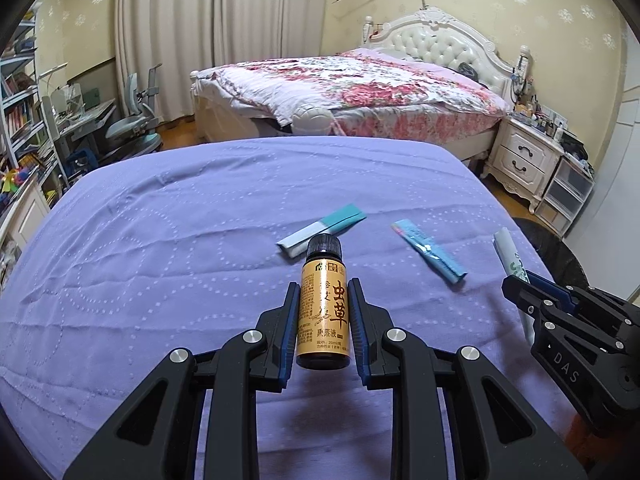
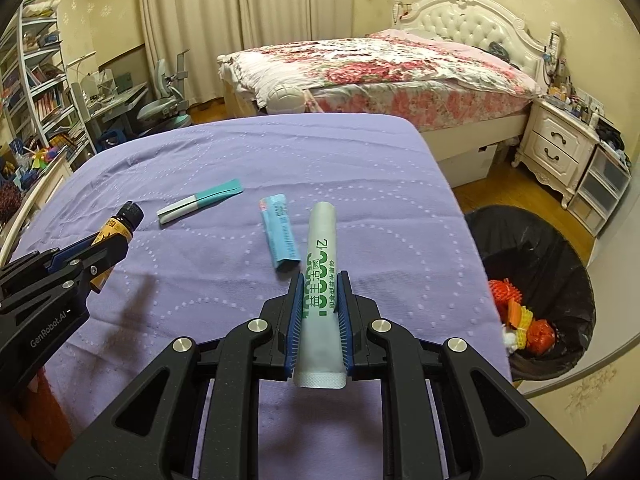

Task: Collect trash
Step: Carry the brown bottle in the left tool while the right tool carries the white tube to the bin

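Observation:
My left gripper (image 1: pixel 324 292) is shut on a small amber bottle (image 1: pixel 324 308) with a black cap and holds it above the purple cloth (image 1: pixel 160 260); it also shows in the right wrist view (image 2: pixel 116 232). My right gripper (image 2: pixel 320 284) is shut on a white sachet stick with green print (image 2: pixel 322 280), also held above the cloth. A teal and white wrapper (image 1: pixel 322 230) (image 2: pixel 200 201) and a light blue sachet (image 1: pixel 430 250) (image 2: pixel 280 236) lie on the cloth ahead of both grippers.
A bin with a black liner (image 2: pixel 560 248) stands on the floor right of the table, holding orange and red trash (image 2: pixel 520 316). A floral bed (image 2: pixel 380 68), a white nightstand (image 2: pixel 560 144) and a desk with a chair (image 2: pixel 164 100) are beyond.

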